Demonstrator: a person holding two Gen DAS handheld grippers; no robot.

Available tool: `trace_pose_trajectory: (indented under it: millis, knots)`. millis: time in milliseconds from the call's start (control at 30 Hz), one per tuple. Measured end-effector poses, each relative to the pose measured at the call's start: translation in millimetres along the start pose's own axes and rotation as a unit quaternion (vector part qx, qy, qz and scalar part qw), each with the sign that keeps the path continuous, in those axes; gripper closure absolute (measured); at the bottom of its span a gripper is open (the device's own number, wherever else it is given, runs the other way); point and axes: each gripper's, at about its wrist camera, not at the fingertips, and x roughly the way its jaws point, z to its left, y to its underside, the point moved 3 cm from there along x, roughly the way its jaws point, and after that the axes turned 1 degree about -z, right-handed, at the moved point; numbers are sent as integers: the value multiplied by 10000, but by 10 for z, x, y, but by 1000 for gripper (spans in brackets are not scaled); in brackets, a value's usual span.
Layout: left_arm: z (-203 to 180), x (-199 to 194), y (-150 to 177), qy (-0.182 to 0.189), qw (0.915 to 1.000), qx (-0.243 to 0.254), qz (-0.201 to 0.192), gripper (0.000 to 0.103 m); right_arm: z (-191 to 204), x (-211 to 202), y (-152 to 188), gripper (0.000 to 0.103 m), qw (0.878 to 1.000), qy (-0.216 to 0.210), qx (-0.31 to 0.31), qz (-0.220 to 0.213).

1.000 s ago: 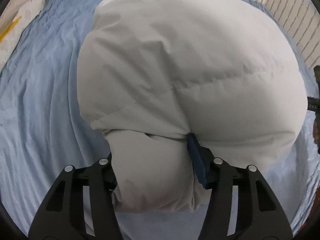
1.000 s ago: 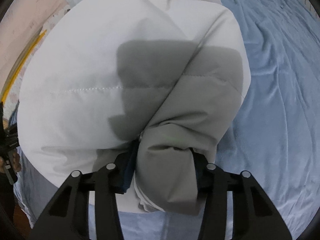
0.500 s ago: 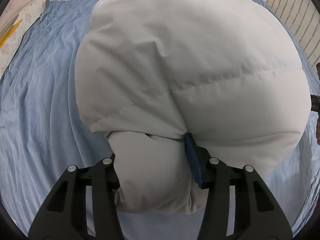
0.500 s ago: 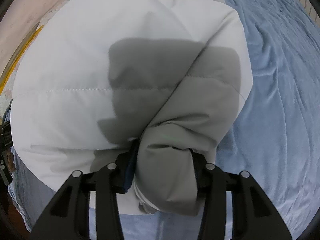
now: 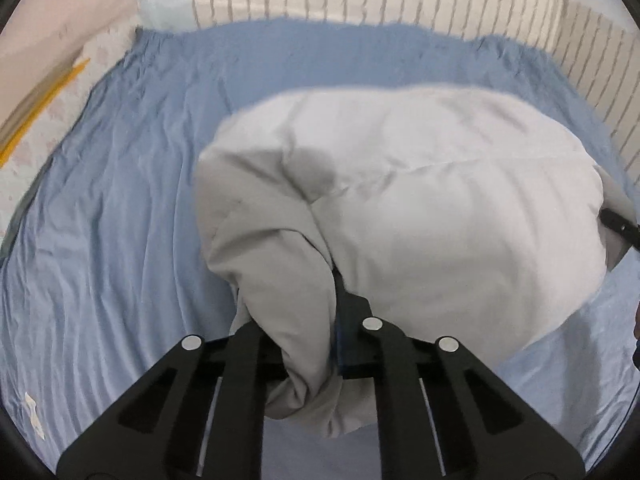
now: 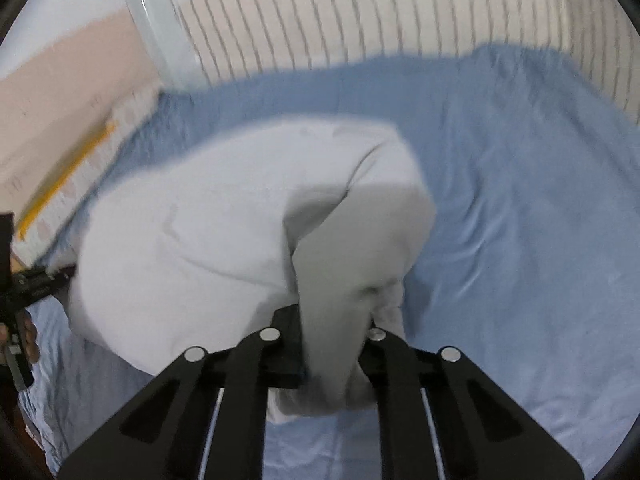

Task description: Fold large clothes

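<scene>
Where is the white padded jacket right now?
The white padded jacket lies bunched mid-frame on the blue bedsheet, below the striped wall, pinched at opposite ends by the left gripper and right gripper.

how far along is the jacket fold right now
Done: nothing shows as a finished fold; the padded jacket lies bunched on the blue sheet. In hand: left gripper and right gripper each clamp a bunch of it. Left: lay flat, fold, release.

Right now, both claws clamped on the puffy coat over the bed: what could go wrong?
1. The left claw and right claw each pinch only a thin bunch of the coat; the slick padded fabric might slip out.
2. Its bulk sags between them, so it may land bunched on the blue sheet instead of flat.
3. Dragging it could rumple the already wrinkled sheet.
</scene>
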Motion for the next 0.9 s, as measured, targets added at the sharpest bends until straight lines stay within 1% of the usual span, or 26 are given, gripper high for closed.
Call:
trace_pose_trajectory:
  millis: [67,100,133,167,200,233,300,333,367,400,433,533,567,633,667,700,733,767,800,833,867,900]
  knots:
    - [-259,-274,20,69,9996,171,-218,96,-58,-385,-101,92,9995,93,-86,-276]
    - [-402,-424,72,122,9989,299,-331,96,-74,-535,-73,93,9992,153,-118,-363]
    - [-488,-490,99,171,9984,362,-400,96,-119,-759,-11,93,9984,246,-158,-488]
    - [-579,-583,173,262,9976,432,-464,96,-173,-987,99,93,9975,344,-188,-584]
    - [-751,-689,285,399,9965,498,-531,96,-247,-1111,128,93,9970,409,-188,-635]
    - [-852,-742,381,499,9959,511,-561,96,-351,-1301,247,93,9964,497,-142,-676]
    - [-1068,-877,699,893,9933,485,-556,96,-499,-1562,481,92,9957,627,7,-675]
    - [-1081,-878,811,977,9925,489,-540,95,-641,-1699,676,92,9955,715,79,-612]
    - [-1215,-929,1022,1053,9919,521,-483,95,-827,-1790,882,92,9957,792,174,-454]
    - [-1263,-912,1247,1113,9916,564,-353,95,-963,-1793,1078,92,9958,832,269,-270]
    - [-1278,-868,1368,1147,9914,586,-221,94,-1129,-1796,1224,91,9959,824,348,-139]
    - [-1280,-717,1777,1239,9905,552,210,91,-1415,-1634,1784,89,9954,555,677,394]
    - [-1222,-725,1881,1313,9896,499,298,90,-1443,-1565,1903,88,9949,521,712,488]
    - [-1175,-675,1977,1435,9884,384,327,86,-1484,-1447,1995,83,9938,477,819,578]
    - [-1154,-698,2021,1459,9882,349,315,81,-1492,-1430,2021,81,9933,437,888,590]
    - [-1103,-707,2014,1464,9883,317,303,79,-1506,-1428,2014,78,9930,409,942,583]
    - [-1175,-713,1967,1506,9879,252,281,74,-1495,-1446,2039,75,9928,396,962,598]
    - [-1168,-745,1966,1557,9873,185,250,63,-1508,-1452,2044,69,9925,338,990,627]
    - [-1191,-789,1963,1581,9872,117,187,55,-1523,-1483,2035,67,9926,279,993,637]
    - [-1105,-847,1922,1580,9874,75,106,36,-1529,-1503,2032,67,9925,258,988,665]
    - [-1031,-891,1879,1561,9877,40,-4,25,-1522,-1502,2033,66,9923,260,986,703]
    - [-1048,-910,1909,1553,9878,28,-71,23,-1574,-1541,2134,65,9921,249,989,729]
